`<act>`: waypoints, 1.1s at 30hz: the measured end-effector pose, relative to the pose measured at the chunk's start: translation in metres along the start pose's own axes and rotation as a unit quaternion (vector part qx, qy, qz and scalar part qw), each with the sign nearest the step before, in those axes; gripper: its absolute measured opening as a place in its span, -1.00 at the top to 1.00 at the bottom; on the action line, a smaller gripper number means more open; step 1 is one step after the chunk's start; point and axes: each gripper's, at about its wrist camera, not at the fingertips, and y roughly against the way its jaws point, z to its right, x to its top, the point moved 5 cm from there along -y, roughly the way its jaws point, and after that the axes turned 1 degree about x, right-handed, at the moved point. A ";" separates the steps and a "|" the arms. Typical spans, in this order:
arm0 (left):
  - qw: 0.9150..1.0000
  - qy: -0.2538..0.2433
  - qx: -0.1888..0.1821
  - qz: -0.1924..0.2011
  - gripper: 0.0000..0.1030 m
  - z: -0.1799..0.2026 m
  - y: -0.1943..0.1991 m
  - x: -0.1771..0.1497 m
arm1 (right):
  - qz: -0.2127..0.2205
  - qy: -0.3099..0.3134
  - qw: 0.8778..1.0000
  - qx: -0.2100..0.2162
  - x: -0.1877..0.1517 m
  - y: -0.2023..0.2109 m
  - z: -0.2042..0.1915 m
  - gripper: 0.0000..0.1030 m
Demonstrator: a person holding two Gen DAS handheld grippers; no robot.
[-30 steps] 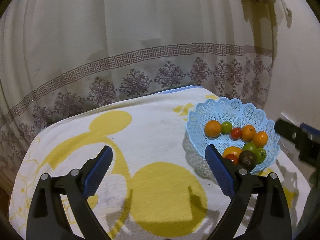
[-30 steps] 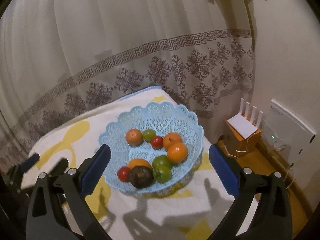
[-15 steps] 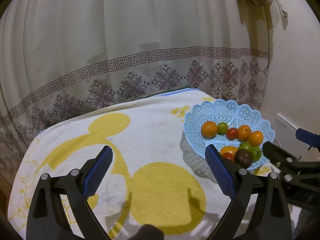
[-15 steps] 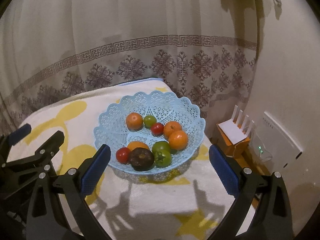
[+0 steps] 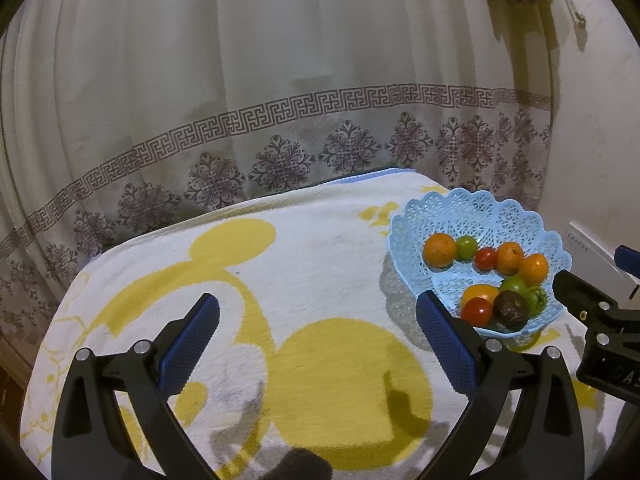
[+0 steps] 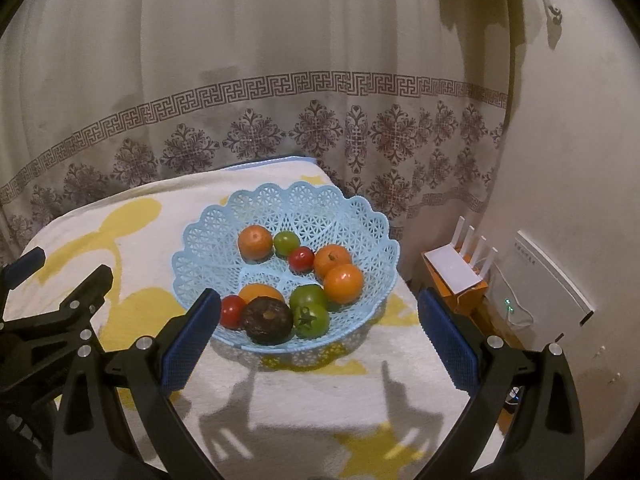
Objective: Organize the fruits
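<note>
Nine small fruits sit together in a pale blue lattice basket (image 6: 248,216), which rests near the right end of a table covered by a white and yellow towel (image 5: 320,264). In the basket are four orange citrus fruits, among them one at the back left (image 6: 255,243), plus two red tomatoes, three green ones and a dark brown round fruit (image 6: 269,320) at the front. No fruit lies loose on the towel.

The right gripper (image 6: 319,330) hovers just in front of the basket, its jaws spread wide and holding nothing. The left gripper (image 5: 318,344) hangs over bare towel, jaws likewise wide and empty.

This scene fits either fruits already gathered, or fruits waiting to be sorted out. Any pick would call for care: the fruits touch one another, so closing on one could nudge its neighbours, and round fruit may roll. The light basket could slide on the cloth.
</note>
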 end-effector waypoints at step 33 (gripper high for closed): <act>1.000 -0.022 0.009 -0.010 -0.90 0.006 -0.010 -0.008 | -0.021 0.014 1.000 -0.004 -0.009 -0.015 -0.003 -0.94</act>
